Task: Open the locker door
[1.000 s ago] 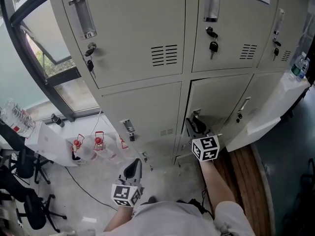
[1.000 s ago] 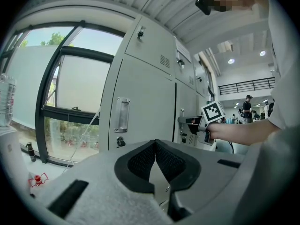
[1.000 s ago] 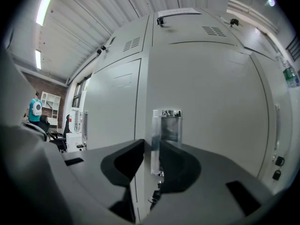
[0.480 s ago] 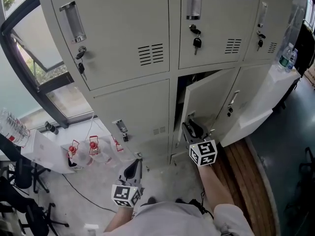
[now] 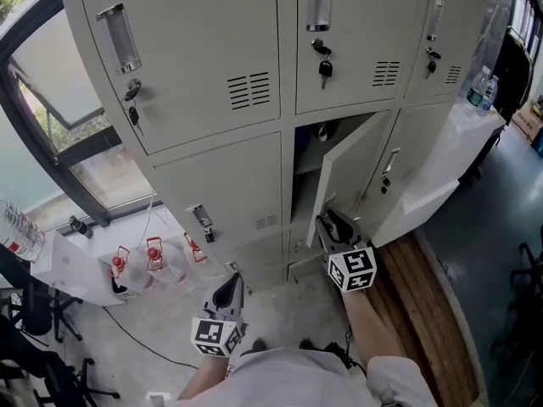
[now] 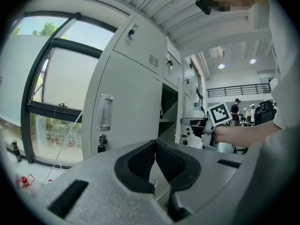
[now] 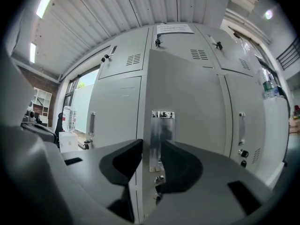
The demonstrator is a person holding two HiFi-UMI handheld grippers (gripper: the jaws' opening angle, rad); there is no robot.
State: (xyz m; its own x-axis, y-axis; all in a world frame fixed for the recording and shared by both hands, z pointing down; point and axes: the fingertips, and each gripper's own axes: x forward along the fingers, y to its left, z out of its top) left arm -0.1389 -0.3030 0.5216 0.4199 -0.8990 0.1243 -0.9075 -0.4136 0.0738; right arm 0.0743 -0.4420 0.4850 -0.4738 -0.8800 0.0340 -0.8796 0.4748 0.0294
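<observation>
The grey lower-middle locker door (image 5: 352,164) stands swung out to the right, so the dark inside of the locker (image 5: 305,176) shows. My right gripper (image 5: 329,223) is at the door's free edge. In the right gripper view its jaws straddle the metal door handle (image 7: 161,125), with both pads against it, and they are easing open. My left gripper (image 5: 231,288) hangs low over the floor, away from the lockers. Its pads (image 6: 145,159) meet with nothing between them. The right gripper (image 6: 206,125) also shows at the door in the left gripper view.
The neighbouring lower-left locker (image 5: 216,185) is closed, and so are the upper lockers with keys (image 5: 322,68). A pack of red-capped bottles (image 5: 148,261) and a cable lie on the floor at the left. A white desk (image 5: 441,185) with a bottle (image 5: 478,87) stands at the right.
The locker door has swung from barely ajar to well open, and my right gripper has stayed on its handle throughout. My left gripper has kept its place.
</observation>
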